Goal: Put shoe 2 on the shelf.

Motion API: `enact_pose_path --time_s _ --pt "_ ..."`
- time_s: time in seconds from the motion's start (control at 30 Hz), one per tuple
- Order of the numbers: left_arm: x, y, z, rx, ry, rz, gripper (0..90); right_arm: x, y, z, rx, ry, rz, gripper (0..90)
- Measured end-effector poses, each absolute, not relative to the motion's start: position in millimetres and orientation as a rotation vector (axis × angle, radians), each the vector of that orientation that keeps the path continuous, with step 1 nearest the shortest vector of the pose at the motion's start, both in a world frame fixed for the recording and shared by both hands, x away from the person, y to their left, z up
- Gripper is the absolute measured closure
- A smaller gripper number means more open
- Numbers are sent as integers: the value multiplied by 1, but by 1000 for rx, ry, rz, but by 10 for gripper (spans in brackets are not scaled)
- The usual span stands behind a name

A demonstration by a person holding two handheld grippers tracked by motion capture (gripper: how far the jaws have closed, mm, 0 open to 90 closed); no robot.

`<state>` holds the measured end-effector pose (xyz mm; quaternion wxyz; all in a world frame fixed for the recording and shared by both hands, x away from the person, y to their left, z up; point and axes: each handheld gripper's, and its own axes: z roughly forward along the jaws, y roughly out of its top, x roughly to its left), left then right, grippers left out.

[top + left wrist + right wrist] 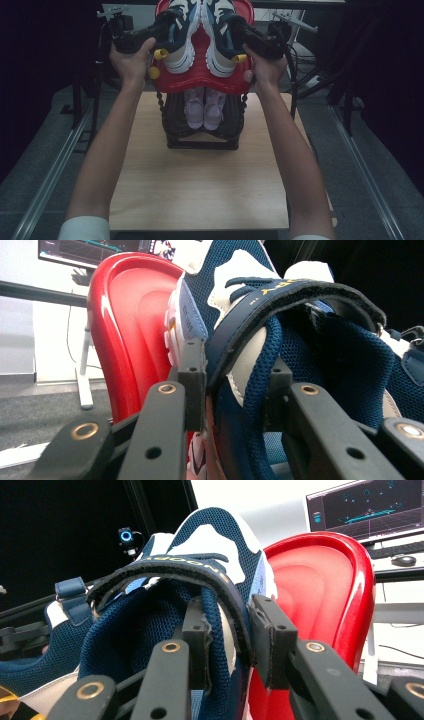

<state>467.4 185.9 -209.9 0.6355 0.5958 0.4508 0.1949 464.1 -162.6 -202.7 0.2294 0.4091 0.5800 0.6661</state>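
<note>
Each claw pinches one navy shoe by the side wall of its collar: the left claw (161, 30) on the left shoe (176, 37), the right claw (239, 31) on the right shoe (224, 37), both shoes resting on the red tray (201, 82) high above the worktop (200, 185). The grip looks shallow, on soft mesh and a padded strap that can fold or slide out of the jaws. The tray is glossy, curved plastic, so the white rubber soles could skid off and fall onto the pink pair (204, 110) in the black rack (172, 120) below.
</note>
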Motion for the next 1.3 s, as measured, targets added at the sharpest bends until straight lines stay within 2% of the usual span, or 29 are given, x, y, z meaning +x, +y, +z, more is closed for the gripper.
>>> enact_pose_path --time_s 0.37,0.63,0.7,0.87,0.97,1.3 --pt "467 180 -212 1354 1037 442 658 466 -159 -203 1140 1623 1839 632" --pt "470 176 -215 1371 1021 401 537 470 -158 -206 1121 1664 1869 576" --pt "472 177 -216 1374 1020 360 491 470 -157 -205 1115 1683 1875 529" --pt "470 182 -214 1364 996 365 420 473 -163 -205 1100 1707 1963 441" --pt "468 185 -212 1363 979 357 399 473 -169 -204 1092 1692 2053 427" --pt "464 195 -214 1364 975 341 341 467 -177 -207 1064 1709 2025 431"
